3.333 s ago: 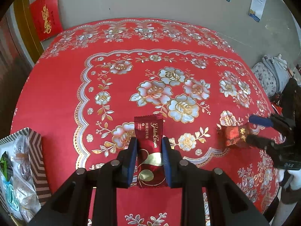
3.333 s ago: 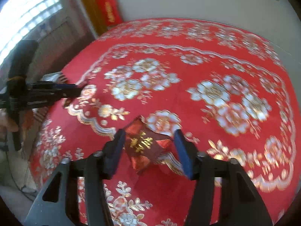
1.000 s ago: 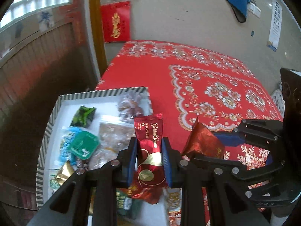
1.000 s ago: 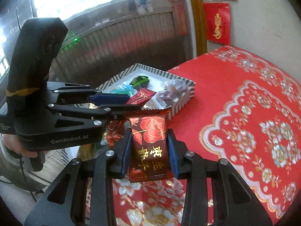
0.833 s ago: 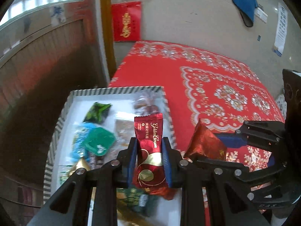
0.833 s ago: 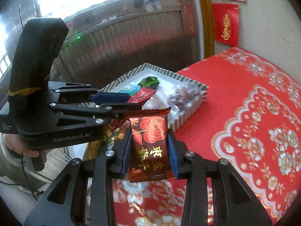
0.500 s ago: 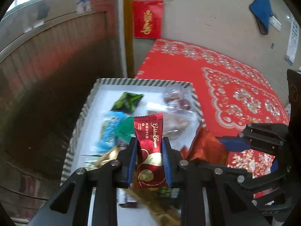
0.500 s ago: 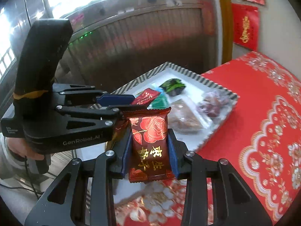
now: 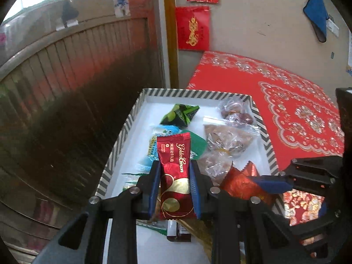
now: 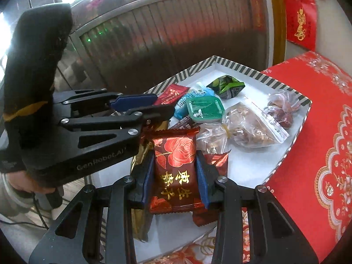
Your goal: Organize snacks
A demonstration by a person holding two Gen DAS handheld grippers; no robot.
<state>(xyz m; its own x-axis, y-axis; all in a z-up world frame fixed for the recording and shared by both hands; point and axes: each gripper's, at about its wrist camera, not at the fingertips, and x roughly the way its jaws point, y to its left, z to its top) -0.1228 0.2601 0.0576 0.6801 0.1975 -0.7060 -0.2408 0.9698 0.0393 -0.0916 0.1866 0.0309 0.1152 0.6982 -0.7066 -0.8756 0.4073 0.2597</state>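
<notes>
Red flowered cloth covers your desk [image 9: 286, 83]. Both jaws grip red candy [image 9: 175, 176] packs [image 10: 176, 169] above the striped box [image 9: 123, 132]. Next, drop them at six o'clock inside.

Red Golden Crown packet [image 9: 175, 173] is clamped upright in left gripper [image 9: 174, 189] above striped tray [image 9: 123, 136] of snacks.

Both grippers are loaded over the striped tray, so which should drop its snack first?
Left, probably. The left gripper holds its Golden Crown packet over the tray middle; the right gripper, with the rose packet, hangs nearer the tray's edge.
</notes>
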